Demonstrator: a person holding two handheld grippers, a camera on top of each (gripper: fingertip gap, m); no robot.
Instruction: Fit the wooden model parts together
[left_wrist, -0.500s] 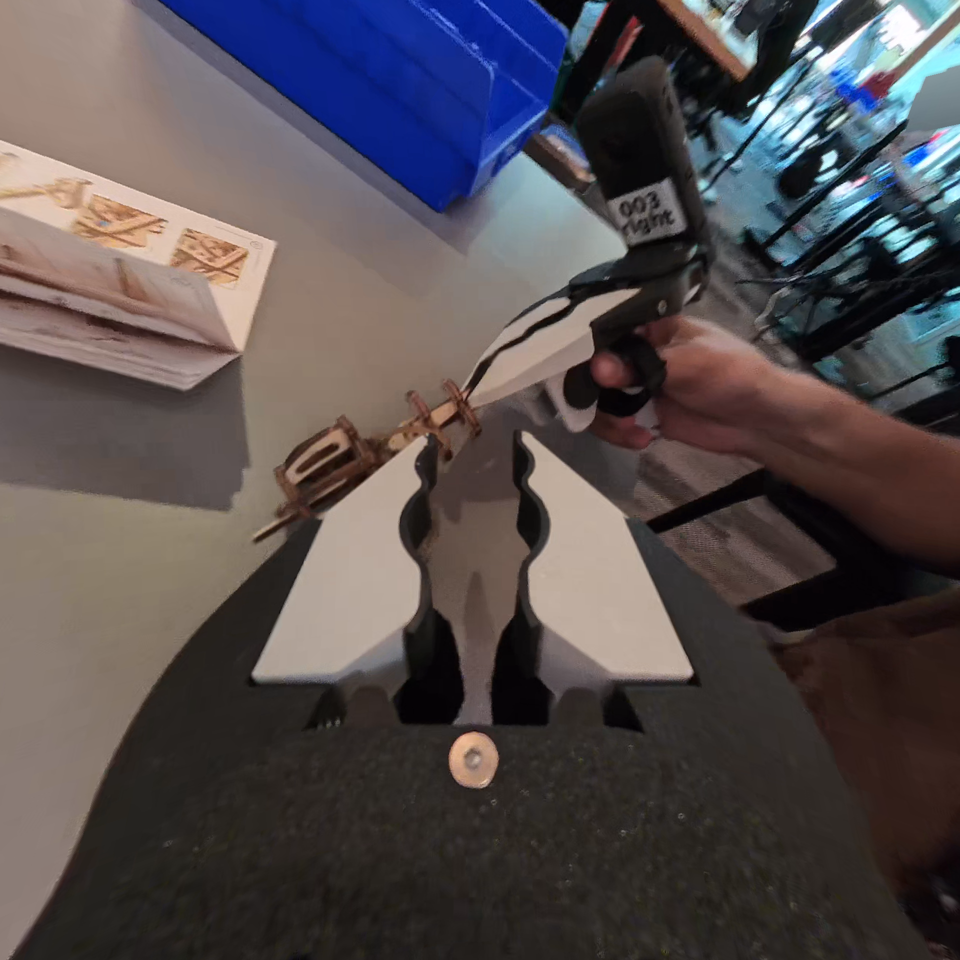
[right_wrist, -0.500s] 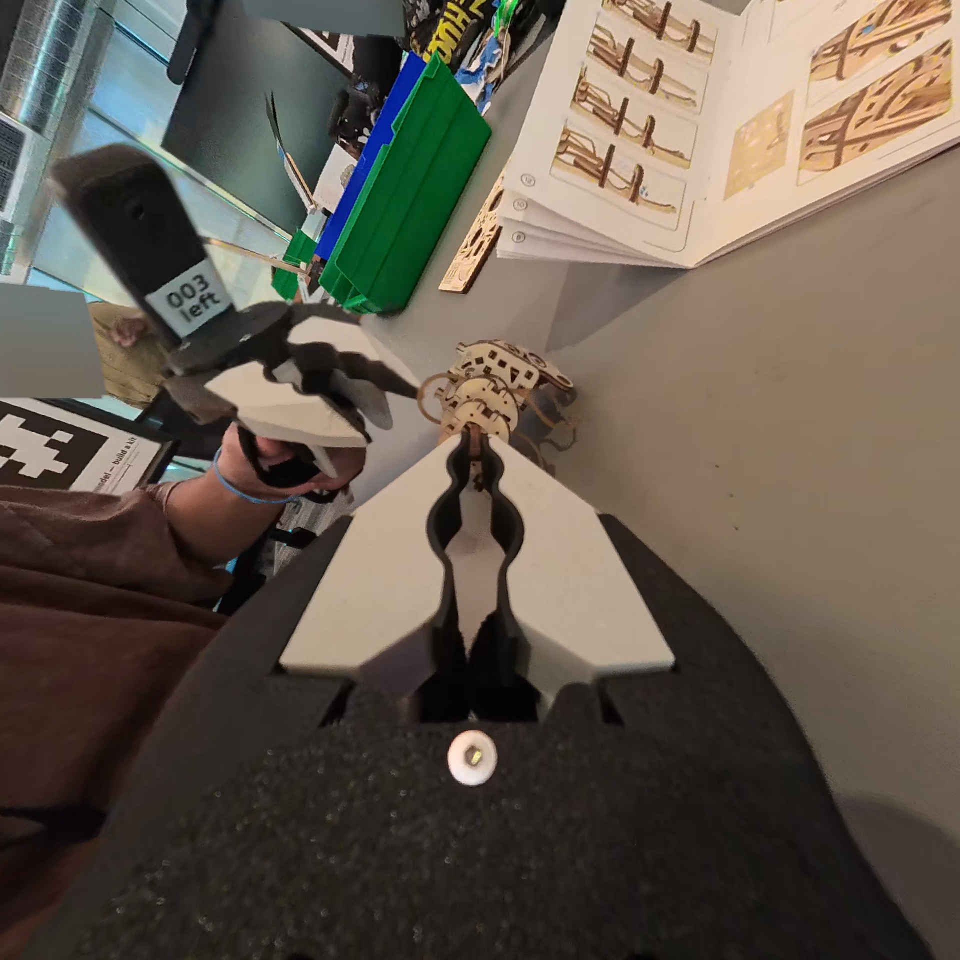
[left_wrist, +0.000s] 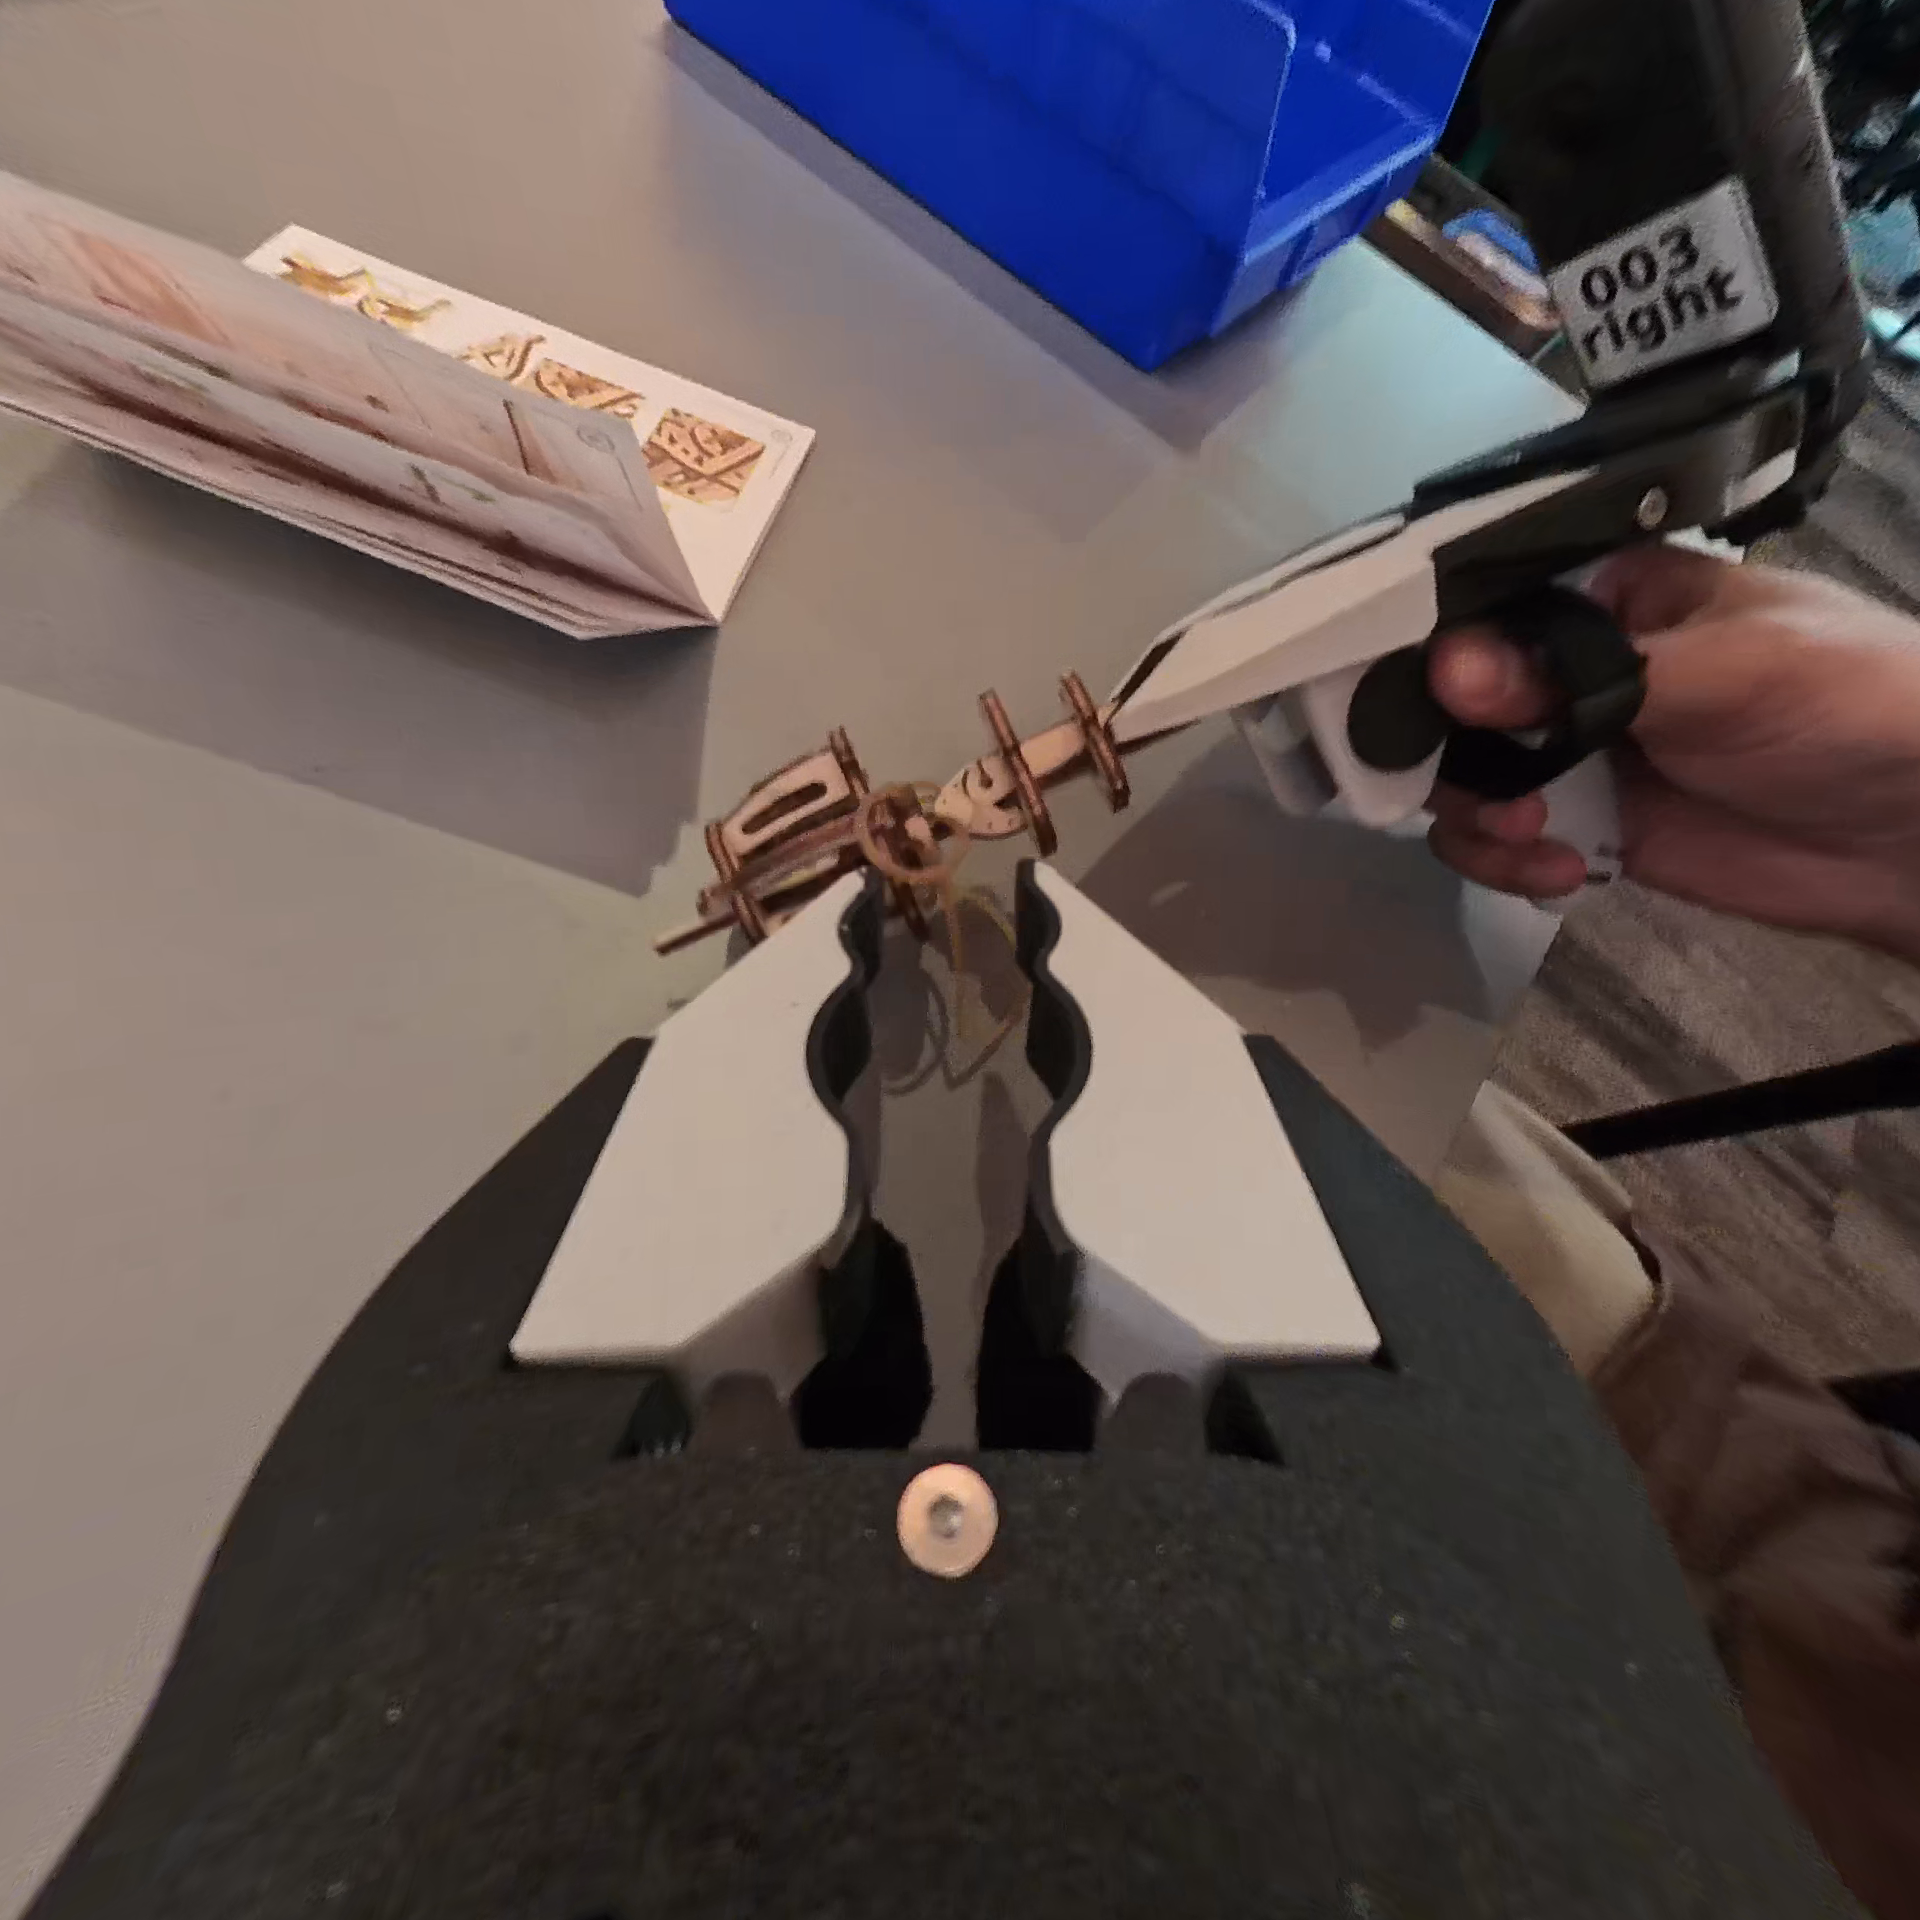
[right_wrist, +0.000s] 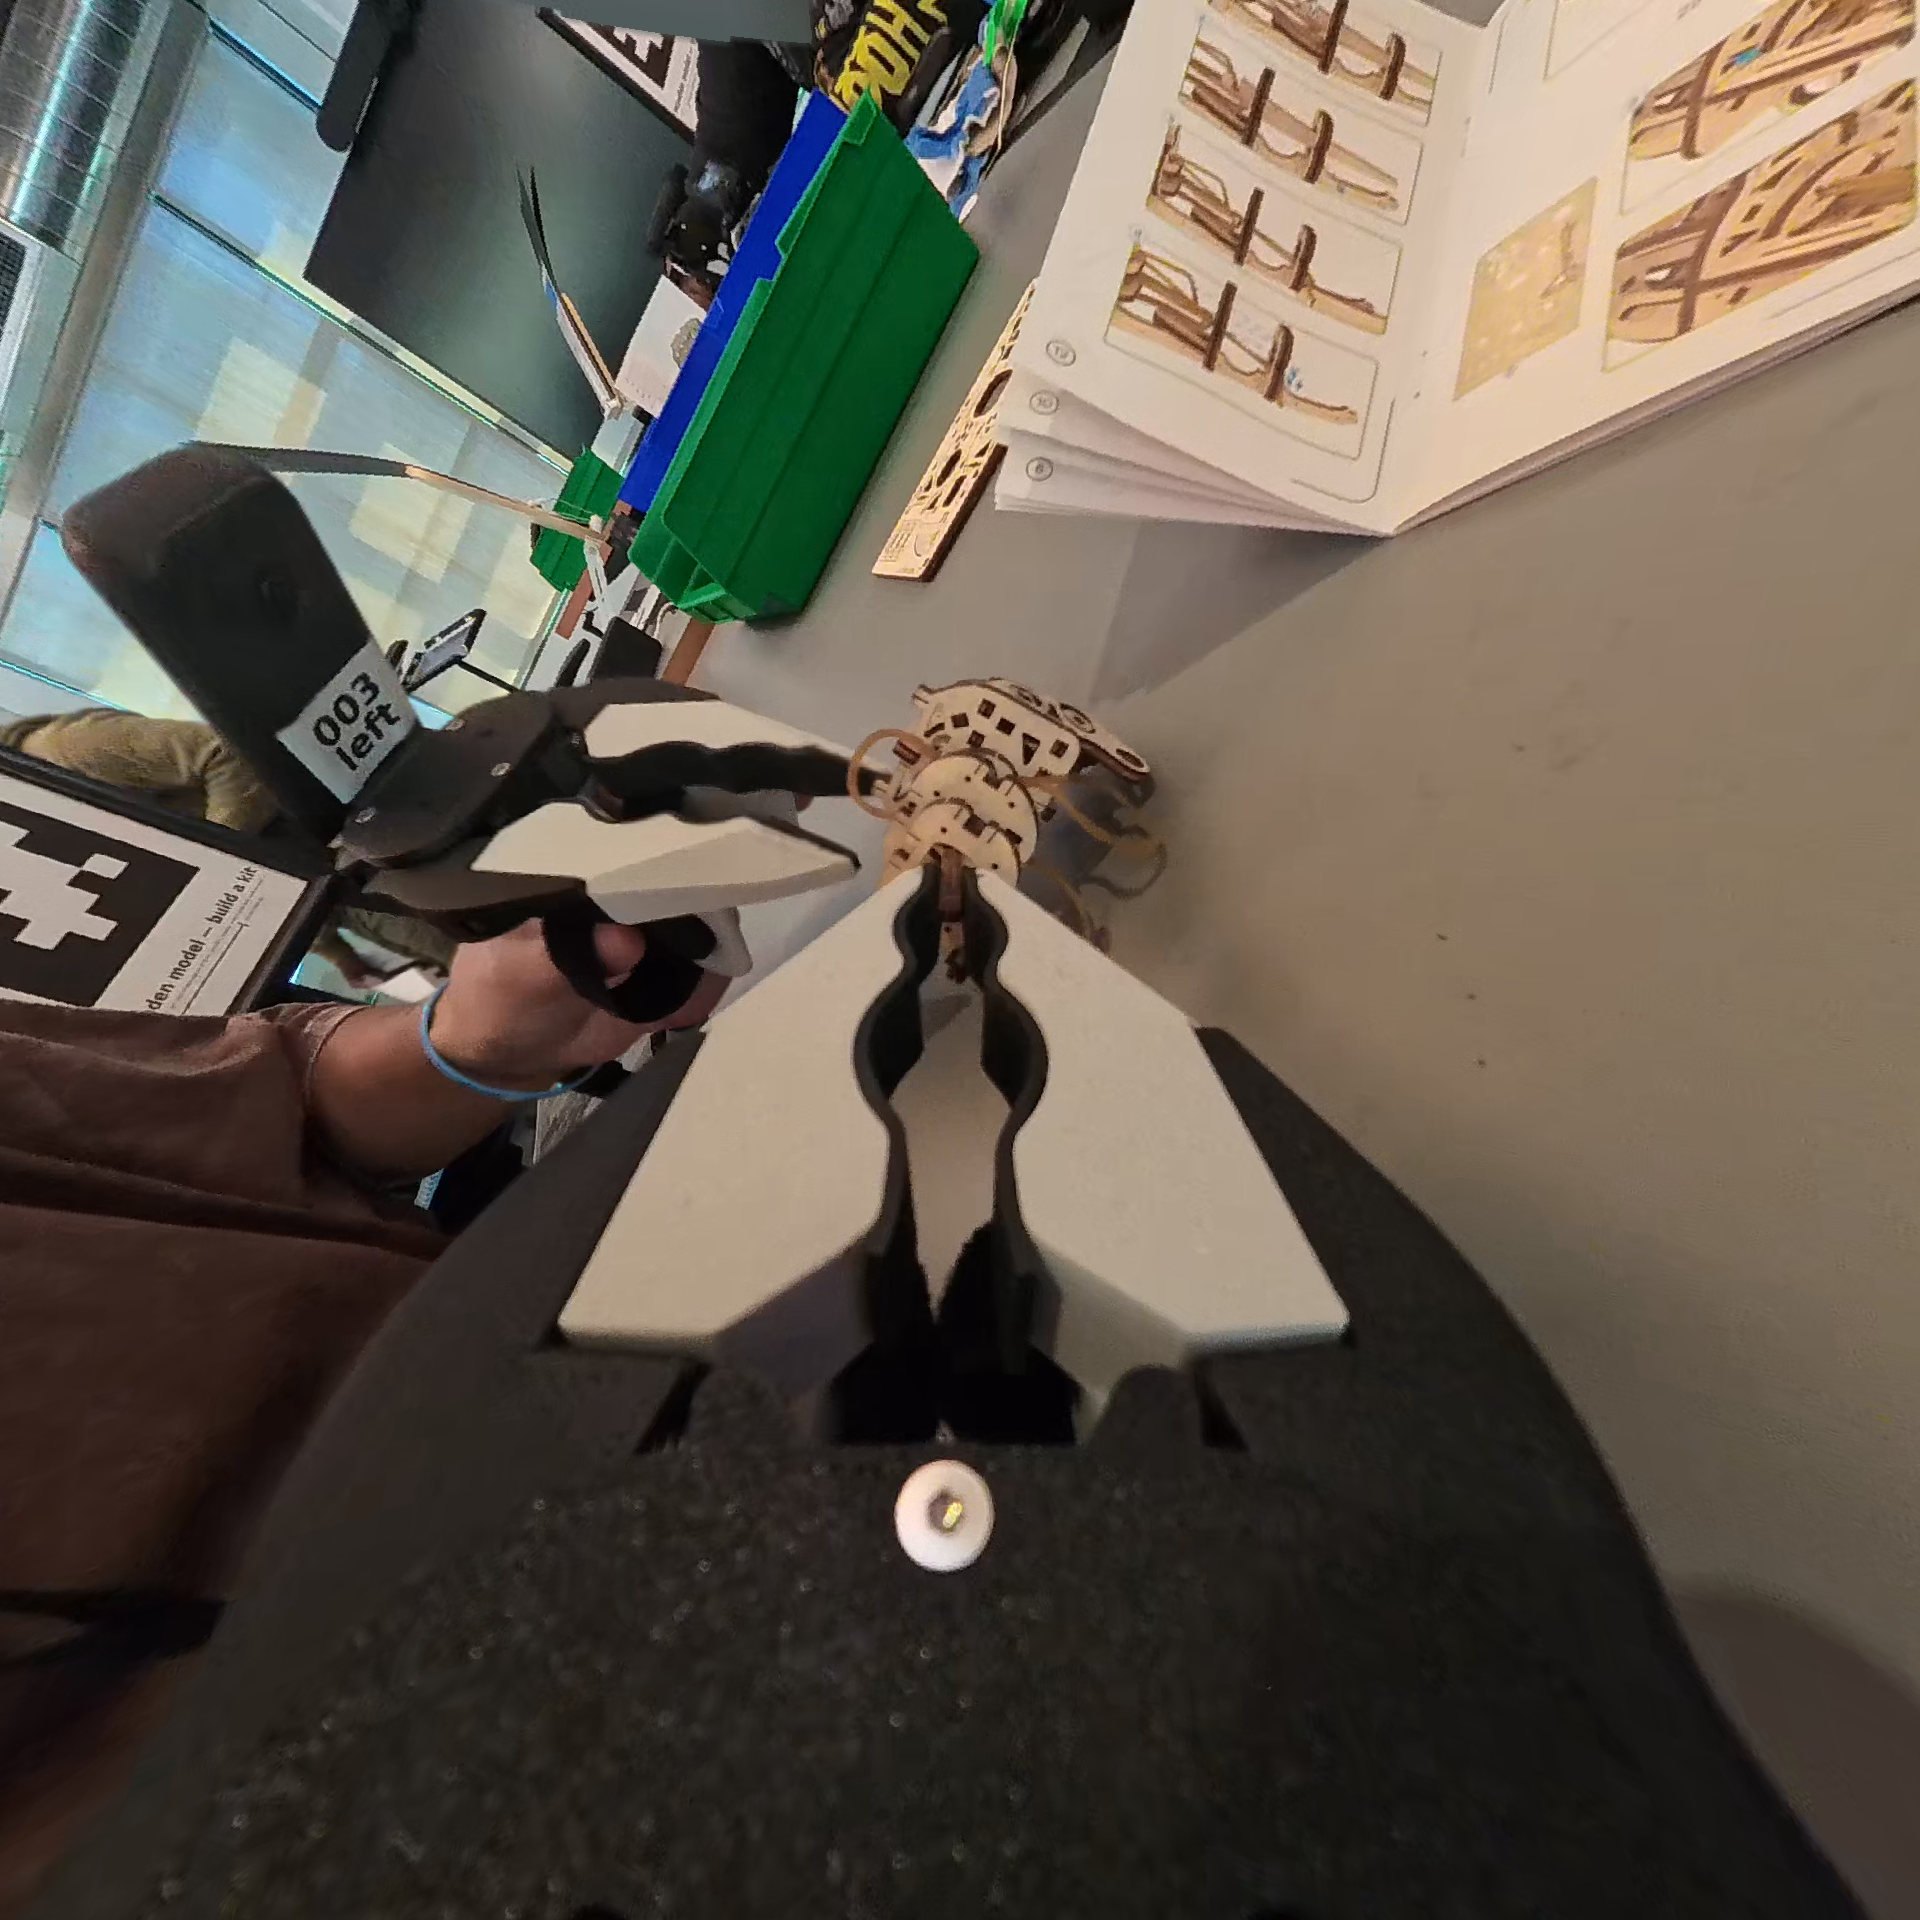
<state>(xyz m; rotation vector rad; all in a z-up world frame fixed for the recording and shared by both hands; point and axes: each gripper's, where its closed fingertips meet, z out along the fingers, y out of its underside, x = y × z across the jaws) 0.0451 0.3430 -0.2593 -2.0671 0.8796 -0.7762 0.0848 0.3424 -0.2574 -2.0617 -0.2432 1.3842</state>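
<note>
Looks like the build is well along. The right tongs (right_wrist: 943, 883) are clenched on the shaft end of the little laser-cut plywood model (left_wrist: 894, 821), thin pale sheet with dark burnt edges, discs and slotted plates already fitted, held just above the matte grey desk (left_wrist: 312, 1039). The left tongs (left_wrist: 940, 894) sit released, tips at a small ring piece that's probably still to seat. Farther back lies the glossy open paper instruction booklet (left_wrist: 416, 457).

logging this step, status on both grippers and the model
Right gripper shut on wooden model shaft end. Left gripper open, tips at its small ring, not clamped. Model held off grey table. Nothing in the way.
</note>
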